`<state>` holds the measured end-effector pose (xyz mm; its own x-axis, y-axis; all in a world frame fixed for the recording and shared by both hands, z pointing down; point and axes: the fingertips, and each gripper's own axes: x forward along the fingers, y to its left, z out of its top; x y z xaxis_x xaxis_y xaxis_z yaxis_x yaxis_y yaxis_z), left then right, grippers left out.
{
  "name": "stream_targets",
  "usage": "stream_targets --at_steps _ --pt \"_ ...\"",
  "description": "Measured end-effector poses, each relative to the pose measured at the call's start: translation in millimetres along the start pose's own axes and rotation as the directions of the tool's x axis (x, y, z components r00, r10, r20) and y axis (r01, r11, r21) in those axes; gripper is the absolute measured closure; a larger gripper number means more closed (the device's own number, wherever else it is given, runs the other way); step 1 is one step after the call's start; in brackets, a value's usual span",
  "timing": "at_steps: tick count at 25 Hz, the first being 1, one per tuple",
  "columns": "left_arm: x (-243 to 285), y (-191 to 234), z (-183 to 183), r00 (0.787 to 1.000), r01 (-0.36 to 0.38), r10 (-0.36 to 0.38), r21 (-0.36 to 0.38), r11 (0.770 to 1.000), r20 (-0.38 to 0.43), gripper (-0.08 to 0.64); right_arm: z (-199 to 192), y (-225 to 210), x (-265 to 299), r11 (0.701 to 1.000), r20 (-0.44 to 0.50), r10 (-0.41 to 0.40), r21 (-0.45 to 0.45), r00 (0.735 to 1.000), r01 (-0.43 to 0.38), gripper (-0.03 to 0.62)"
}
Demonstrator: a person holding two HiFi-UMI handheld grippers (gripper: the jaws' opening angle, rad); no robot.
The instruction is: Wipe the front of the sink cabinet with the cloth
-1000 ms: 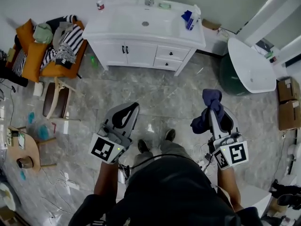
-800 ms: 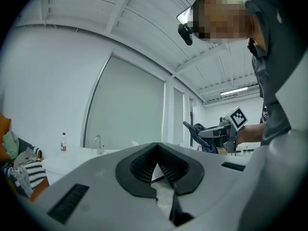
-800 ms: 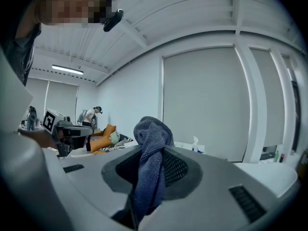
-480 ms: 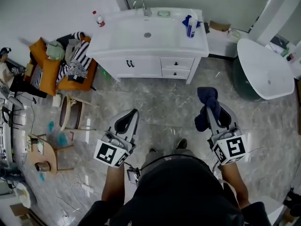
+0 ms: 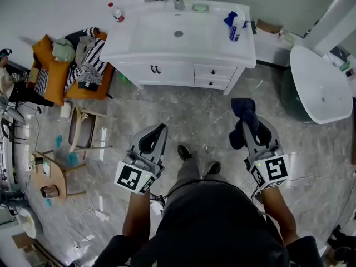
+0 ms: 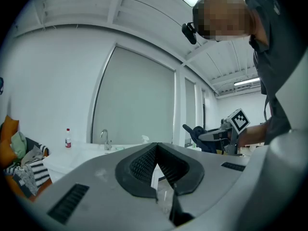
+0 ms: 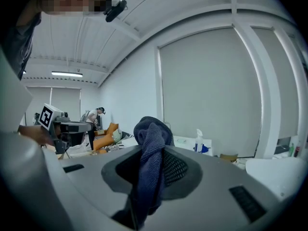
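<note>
Step in hand, as judged: approach; wiping not yet begun. The cloth (image 5: 245,111), dark blue, is held pinched in the right gripper (image 5: 248,129). In the right gripper view it is seen bunched above the tips and trailing down between the jaws. The left gripper (image 5: 158,131) is closed at the tips, with nothing in it. Both are carried in front of the person over the floor (image 5: 200,113), well apart from the cabinet (image 5: 183,74). Its white front, with a pair of doors and two drawers, is turned toward the person. No contact between cloth and cabinet is shown. Next move, as judged: the gap is to be closed, and the right gripper lowered and turned so that the bunched cloth, not the tips, is pressed flat on the door panels. The dark handles are likely to snag the loose tail. Surface: the front looks smooth and painted, so light pressure should be enough. The floor is glossy grey marbled tile, with reflections. Room: a sink (image 5: 178,29) with a faucet is set in the cabinet top. A spray bottle (image 5: 236,28) is noted at its right end and a red-capped bottle (image 5: 116,12) at its left corner. An orange chair (image 5: 55,65) heaped with clothes stands left of the cabinet, a white tub (image 5: 320,88) to its right. Cables are strewn on the floor at lower left.
</note>
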<state>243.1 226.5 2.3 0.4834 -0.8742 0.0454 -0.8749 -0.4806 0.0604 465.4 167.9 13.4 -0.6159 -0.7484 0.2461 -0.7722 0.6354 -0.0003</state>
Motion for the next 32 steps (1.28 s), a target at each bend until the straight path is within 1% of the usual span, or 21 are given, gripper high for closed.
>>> stream_targets --at_steps 4,7,10,12,14,17,20,22,24,28,30,32 --pt "15.8 36.3 -7.9 0.999 0.035 -0.035 -0.010 0.999 0.029 0.555 -6.9 7.9 32.3 0.999 -0.019 -0.037 -0.004 0.999 0.037 0.506" --pt "34.6 69.4 -9.4 0.997 0.052 -0.050 -0.033 0.998 0.055 0.555 -5.6 6.8 59.2 0.999 -0.031 -0.046 -0.005 0.998 0.046 0.506" --pt "53.7 96.9 -11.9 0.996 0.067 -0.065 -0.038 0.997 0.053 0.555 -8.4 0.3 86.0 0.998 -0.043 -0.058 -0.005 0.997 0.058 0.506" --pt "58.2 109.0 -14.2 0.998 0.057 -0.054 -0.063 0.996 0.044 0.555 -16.5 -0.1 102.1 0.999 -0.060 -0.044 -0.023 0.997 0.043 0.506" --pt "60.9 121.7 -21.8 0.999 0.028 -0.026 -0.093 0.995 0.021 0.555 -26.6 -3.7 119.4 0.999 -0.083 -0.032 -0.040 0.996 0.028 0.506" --pt "72.1 141.3 -44.1 0.999 -0.030 0.026 -0.127 0.992 -0.027 0.555 -49.5 -24.6 151.0 0.999 -0.115 -0.042 -0.020 0.992 0.040 0.506" --pt "83.6 147.5 -61.5 0.996 -0.070 0.062 -0.151 0.986 -0.057 0.555 -85.2 -53.5 186.2 0.999 -0.131 -0.053 0.007 0.990 0.054 0.506" --pt "86.5 149.6 -78.8 0.989 -0.111 0.095 -0.147 0.983 -0.109 0.555 -116.3 -71.9 216.0 0.999 -0.147 -0.051 0.005 0.988 0.053 0.506" --pt "86.1 154.3 -106.0 0.976 -0.162 0.137 -0.149 0.975 -0.168 0.555 -151.8 -89.7 253.8 0.998 -0.157 -0.054 -0.016 0.986 0.053 0.506" --pt "75.1 159.7 -181.0 0.951 -0.259 0.211 -0.204 0.944 -0.227 0.555 -234.3 -108.1 334.4 0.997 -0.192 -0.050 -0.069 0.980 0.037 0.506" --pt "77.9 155.5 -216.7 0.940 -0.288 0.222 -0.248 0.925 -0.260 0.555 -271.2 -115.4 371.3 0.998 -0.208 -0.054 -0.053 0.977 0.043 0.506" --pt "82.6 149.3 -242.9 0.934 -0.296 0.215 -0.283 0.912 -0.284 0.555 -304.5 -119.0 405.5 0.998 -0.213 -0.066 -0.018 0.975 0.063 0.506"
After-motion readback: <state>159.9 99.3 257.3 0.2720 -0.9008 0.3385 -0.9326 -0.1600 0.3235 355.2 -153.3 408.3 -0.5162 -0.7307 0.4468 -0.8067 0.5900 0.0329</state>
